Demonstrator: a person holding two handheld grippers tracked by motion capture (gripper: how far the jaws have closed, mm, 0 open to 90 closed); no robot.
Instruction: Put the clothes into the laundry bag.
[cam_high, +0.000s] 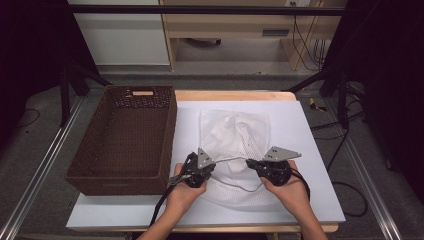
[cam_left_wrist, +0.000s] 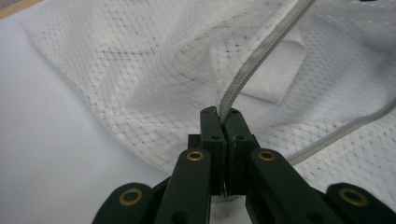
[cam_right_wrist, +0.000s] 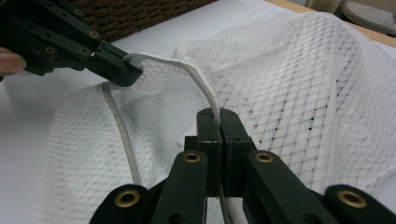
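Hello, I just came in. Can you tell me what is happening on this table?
A person holds a claw in each hand and works on a white mesh bag lying on a white sheet. The left claw and the right claw are both shut on the bag's grey edge band, lifting it a little between them so the bag's mouth is held open. A folded white cloth lies inside. A brown woven basket stands beside the bag.

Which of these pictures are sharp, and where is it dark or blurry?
High view: white sheet brightly lit, surroundings dark, mesh bag soft. Left gripper view: trim crisp, far mesh blurs. Right gripper view: mesh sharp, basket dim.
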